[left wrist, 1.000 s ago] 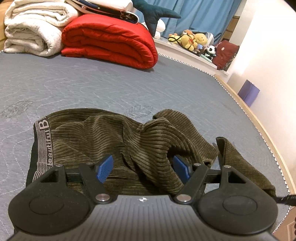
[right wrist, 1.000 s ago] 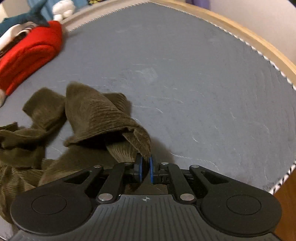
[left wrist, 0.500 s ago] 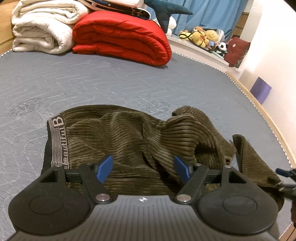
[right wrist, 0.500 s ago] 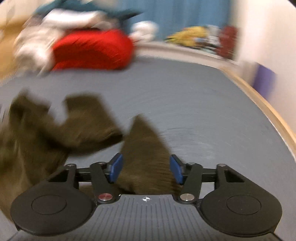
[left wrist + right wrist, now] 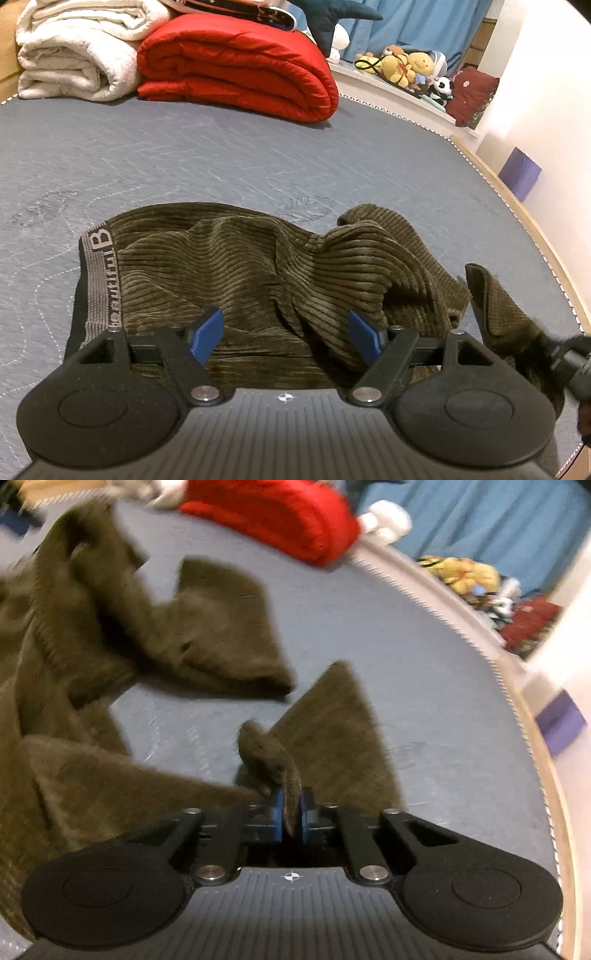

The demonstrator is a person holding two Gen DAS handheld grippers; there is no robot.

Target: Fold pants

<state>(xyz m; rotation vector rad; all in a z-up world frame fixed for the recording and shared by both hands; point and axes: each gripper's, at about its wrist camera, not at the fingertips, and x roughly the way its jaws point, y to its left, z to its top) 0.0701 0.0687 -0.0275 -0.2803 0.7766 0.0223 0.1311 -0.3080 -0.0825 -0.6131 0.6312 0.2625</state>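
Olive-green corduroy pants (image 5: pixel 258 273) lie crumpled on the grey mattress (image 5: pixel 184 155), their grey lettered waistband (image 5: pixel 99 280) at the left. My left gripper (image 5: pixel 286 338) hovers open just over the rumpled middle of the pants, blue pads wide apart with nothing pinched. In the right wrist view the pants (image 5: pixel 110 664) sprawl to the left, blurred. My right gripper (image 5: pixel 291 814) is shut on a fold of a pant-leg end (image 5: pixel 273 760), which stands up between the blue pads. That gripper's dark tip (image 5: pixel 565 358) shows at the left wrist view's right edge, against the leg end (image 5: pixel 498 314).
A folded red quilt (image 5: pixel 240 70) and a rolled white blanket (image 5: pixel 74 55) lie at the mattress's far end. Stuffed toys (image 5: pixel 406 70) line a ledge by blue curtains. The wooden bed edge (image 5: pixel 517 218) runs along the right, with a purple box (image 5: pixel 519 177) beyond it.
My right gripper let go of the leg, rolled and shifted, opened, then shut on a fold at the leg end. The left gripper stayed open over the pants.
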